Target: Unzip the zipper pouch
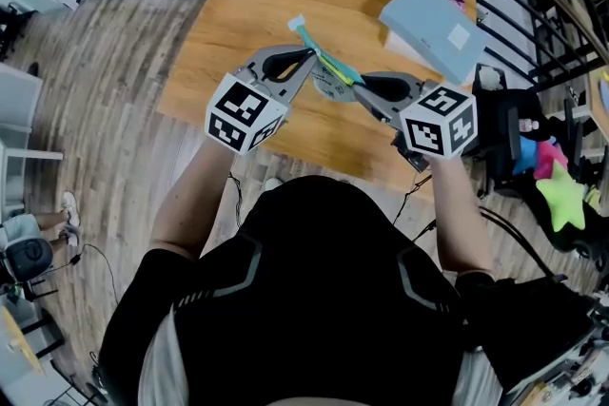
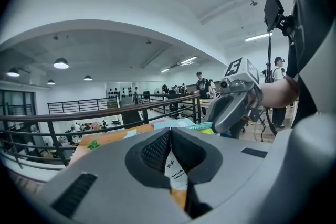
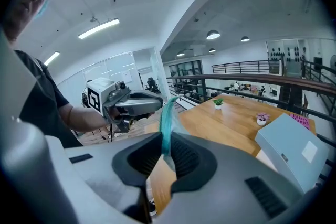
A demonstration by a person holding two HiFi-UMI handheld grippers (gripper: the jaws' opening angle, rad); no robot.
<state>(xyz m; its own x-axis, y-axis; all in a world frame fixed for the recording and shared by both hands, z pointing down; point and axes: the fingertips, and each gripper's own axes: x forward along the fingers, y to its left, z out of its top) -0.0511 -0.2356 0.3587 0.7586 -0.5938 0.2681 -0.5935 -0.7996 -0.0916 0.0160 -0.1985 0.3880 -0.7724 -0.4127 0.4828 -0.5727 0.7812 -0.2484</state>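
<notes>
Holding the pouch (image 1: 330,69) up in the air, over the counter (image 1: 238,14).
The left tool (image 2: 170,139) is clamped tight on a white printed tag (image 2: 176,176); the right tool (image 3: 167,147), narrow, pinches the pouch's teal edge (image 3: 167,118).

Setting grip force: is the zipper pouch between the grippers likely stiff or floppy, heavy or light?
Probably floppy: the zipper pouch is a thin film in the right gripper. Likely light: two edge pinches, with the left gripper, hold it aloft.

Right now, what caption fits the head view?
Above a wooden table, left gripper and right gripper pinch a teal zipper pouch.
</notes>
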